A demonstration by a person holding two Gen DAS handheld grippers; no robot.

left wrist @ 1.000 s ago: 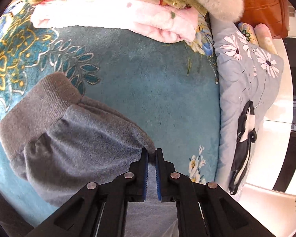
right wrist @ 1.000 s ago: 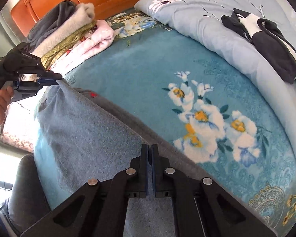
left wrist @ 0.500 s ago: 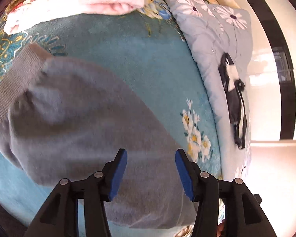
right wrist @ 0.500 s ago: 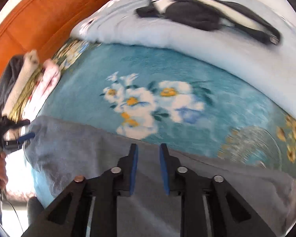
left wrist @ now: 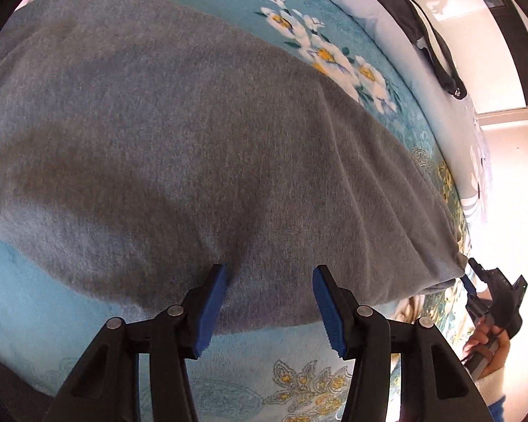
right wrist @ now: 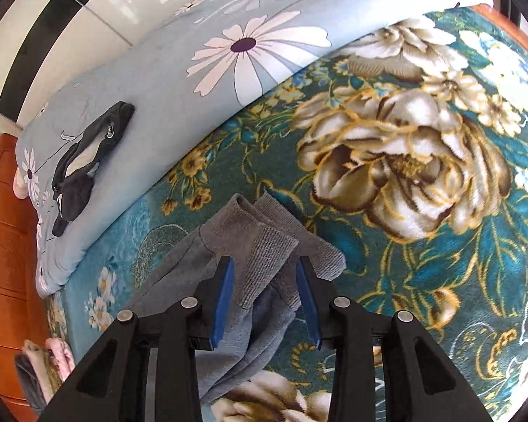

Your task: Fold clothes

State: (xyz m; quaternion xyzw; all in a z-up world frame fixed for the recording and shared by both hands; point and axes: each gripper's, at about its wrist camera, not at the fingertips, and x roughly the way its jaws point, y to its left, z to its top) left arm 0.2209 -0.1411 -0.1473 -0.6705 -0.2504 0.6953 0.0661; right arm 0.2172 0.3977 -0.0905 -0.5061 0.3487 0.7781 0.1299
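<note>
Grey sweatpants (left wrist: 200, 133) lie spread flat across the teal floral blanket (left wrist: 35, 299). My left gripper (left wrist: 269, 299) is open and empty, its blue pads just above the pants' near edge. In the right wrist view the pants' ribbed cuffs (right wrist: 264, 242) lie stacked on the blanket (right wrist: 422, 176). My right gripper (right wrist: 265, 299) is open, its jaws either side of the cuffs, holding nothing. The right gripper also shows in the left wrist view (left wrist: 492, 292), at the pants' far right end.
A light blue daisy quilt (right wrist: 200, 56) lies along the far side of the bed with a black and white garment (right wrist: 84, 154) on it. Folded clothes (right wrist: 49, 362) are stacked by the orange wooden headboard (right wrist: 3, 246). White tiled floor lies beyond.
Both grippers have let go of the pants and opened wide. The pants now lie flat on the blanket. My left gripper has swung to the pants' middle, my right to the cuffs.
</note>
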